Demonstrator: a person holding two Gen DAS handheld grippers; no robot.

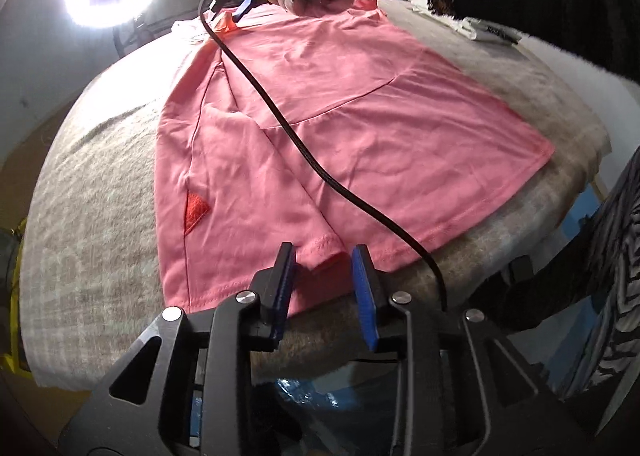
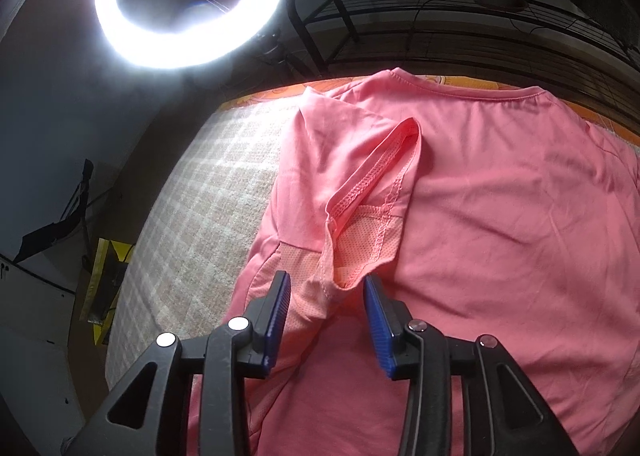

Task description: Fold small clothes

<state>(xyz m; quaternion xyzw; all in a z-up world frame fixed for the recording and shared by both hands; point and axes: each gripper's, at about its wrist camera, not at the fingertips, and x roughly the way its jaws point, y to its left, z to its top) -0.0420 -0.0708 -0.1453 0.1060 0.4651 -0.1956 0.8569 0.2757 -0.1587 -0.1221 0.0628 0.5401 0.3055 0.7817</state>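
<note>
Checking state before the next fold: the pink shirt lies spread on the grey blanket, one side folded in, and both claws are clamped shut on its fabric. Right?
Not quite. The pink shirt does lie on the grey blanket with one side folded in, but both claws are open: the left claw in the left wrist view and the right claw in the right wrist view press on nothing.

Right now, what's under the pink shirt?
The pink shirt lies on a beige checked blanket, visible around it. What the blanket covers beneath the shirt cannot be seen.

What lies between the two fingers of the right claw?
In the right wrist view, the pink shirt's folded sleeve lies between the open right claw's fingers.
</note>
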